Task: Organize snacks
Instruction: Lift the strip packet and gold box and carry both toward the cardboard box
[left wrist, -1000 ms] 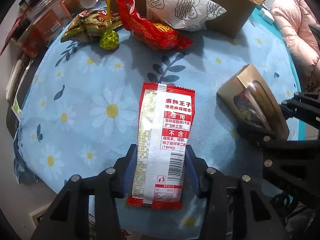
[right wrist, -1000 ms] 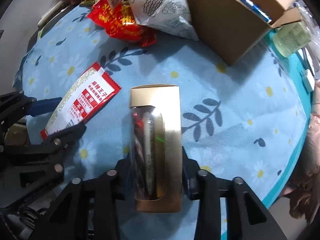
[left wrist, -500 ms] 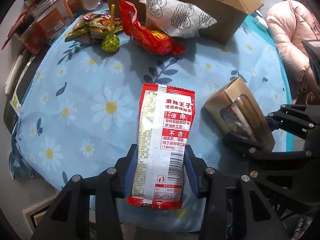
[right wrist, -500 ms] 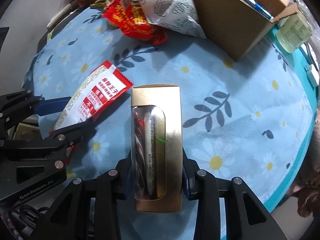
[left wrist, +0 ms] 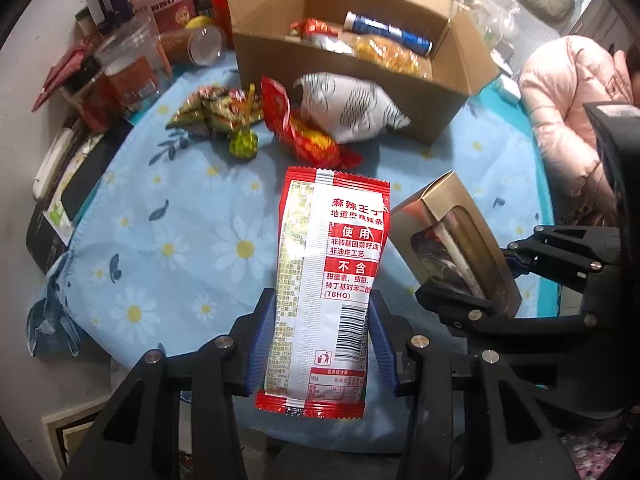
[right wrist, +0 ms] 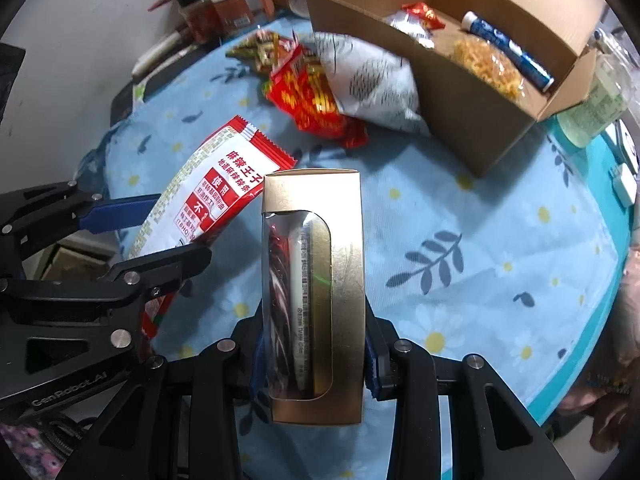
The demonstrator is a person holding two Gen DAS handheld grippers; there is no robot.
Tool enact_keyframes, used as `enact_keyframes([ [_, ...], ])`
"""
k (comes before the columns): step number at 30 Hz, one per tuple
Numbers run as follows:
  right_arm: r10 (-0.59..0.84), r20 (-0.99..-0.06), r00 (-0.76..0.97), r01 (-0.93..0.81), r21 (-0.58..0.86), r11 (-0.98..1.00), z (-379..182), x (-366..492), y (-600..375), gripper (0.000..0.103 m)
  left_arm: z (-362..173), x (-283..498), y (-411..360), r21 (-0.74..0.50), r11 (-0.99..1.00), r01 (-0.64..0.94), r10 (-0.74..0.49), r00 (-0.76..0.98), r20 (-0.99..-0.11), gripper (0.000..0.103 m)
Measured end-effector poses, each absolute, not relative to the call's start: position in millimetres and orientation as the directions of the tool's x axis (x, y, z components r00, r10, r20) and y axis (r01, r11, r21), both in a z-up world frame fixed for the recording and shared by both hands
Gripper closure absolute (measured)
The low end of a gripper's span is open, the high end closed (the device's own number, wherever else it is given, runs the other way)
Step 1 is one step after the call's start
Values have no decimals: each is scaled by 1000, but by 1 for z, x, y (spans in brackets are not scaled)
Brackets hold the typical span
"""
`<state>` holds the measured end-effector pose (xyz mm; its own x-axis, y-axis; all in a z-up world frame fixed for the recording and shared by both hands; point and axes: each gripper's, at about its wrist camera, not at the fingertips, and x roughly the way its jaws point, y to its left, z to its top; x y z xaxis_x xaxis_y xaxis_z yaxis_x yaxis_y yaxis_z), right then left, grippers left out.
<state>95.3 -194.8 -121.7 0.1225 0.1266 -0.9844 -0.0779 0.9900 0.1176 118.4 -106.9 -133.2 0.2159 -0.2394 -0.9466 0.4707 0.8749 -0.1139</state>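
My left gripper (left wrist: 322, 322) is shut on a red and white snack packet (left wrist: 326, 280), held above the flowered tablecloth (left wrist: 180, 232). My right gripper (right wrist: 314, 346) is shut on a gold window box (right wrist: 320, 280) with wrapped sticks inside, also lifted off the table. Each view shows the other gripper's load: the gold window box (left wrist: 456, 240) at the right, the snack packet (right wrist: 212, 196) at the left. An open cardboard box (left wrist: 400, 92) with several snacks inside stands at the table's far side.
A white patterned bag (left wrist: 348, 108), a red wrapper (left wrist: 304, 132), a green-red packet (left wrist: 212, 108) and a green lollipop (left wrist: 243, 144) lie in front of the cardboard box (right wrist: 472, 112). Jars and tins (left wrist: 132, 68) crowd the far left. A pink padded coat (left wrist: 568, 100) lies right.
Both grippers have risen with their loads, so the table looks farther away and the inside of the cardboard box has come into view.
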Motion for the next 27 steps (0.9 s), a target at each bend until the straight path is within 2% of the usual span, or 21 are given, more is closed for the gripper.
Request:
enact_keyframes([
  [13,102,-965,242,-70,87,994,-65,109,-215,66,-81,134,-125,-97,857,506,-293,324,-900,59],
  [27,88,-939,334,-60,72,996,-29,167,-251,66,-36,197,-163,-53,808,587,-350,407,-843,59],
])
